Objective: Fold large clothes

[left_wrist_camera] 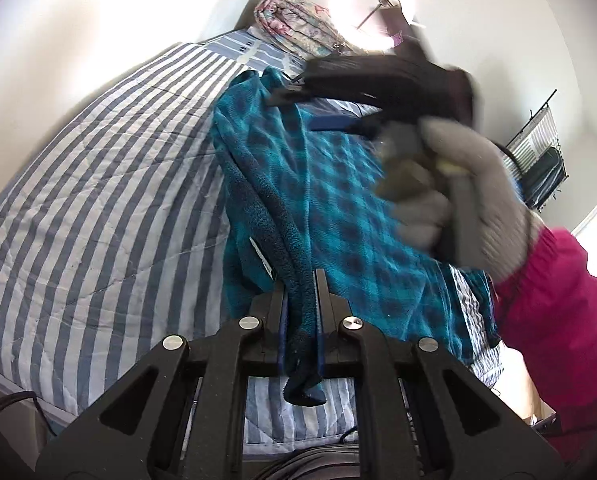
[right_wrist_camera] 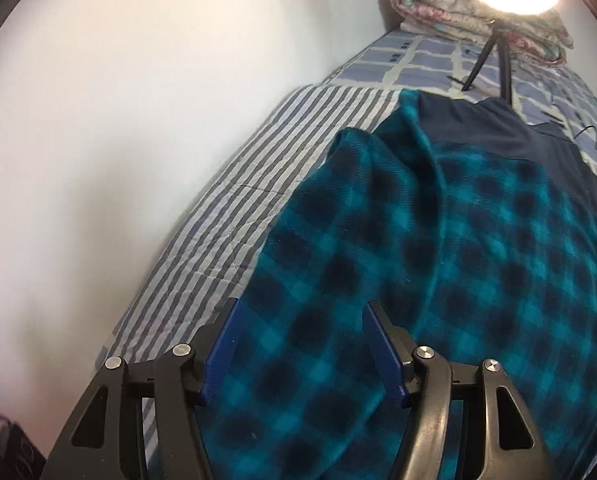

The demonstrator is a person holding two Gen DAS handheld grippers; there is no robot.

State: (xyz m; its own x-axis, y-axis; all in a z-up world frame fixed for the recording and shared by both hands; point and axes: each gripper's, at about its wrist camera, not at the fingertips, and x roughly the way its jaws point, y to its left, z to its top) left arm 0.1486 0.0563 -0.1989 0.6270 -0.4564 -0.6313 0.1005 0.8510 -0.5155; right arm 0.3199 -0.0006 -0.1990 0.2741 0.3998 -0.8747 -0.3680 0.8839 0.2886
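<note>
Fleece, teal with dark navy checks, a large plaid garment [left_wrist_camera: 338,184], lies spread over the blue-and-white striped quilt [left_wrist_camera: 98,208]; the left gripper [left_wrist_camera: 301,280] is clamped on its dark bunched edge. The right gripper [right_wrist_camera: 300,312] hovers over the plaid, jaws apart, gripping nothing. Beyond, a folded floral blanket [right_wrist_camera: 478,16] lies against the wall.

Support: a bed [right_wrist_camera: 234,184] is covered by a blue-and-white striped quilt [left_wrist_camera: 98,184].
Head end: a checked blue sheet [right_wrist_camera: 426,60] is seen, with a folded floral blanket [right_wrist_camera: 478,12] laid on it.
On the quilt: a teal checked fleece garment [right_wrist_camera: 438,240] is spread out.
</note>
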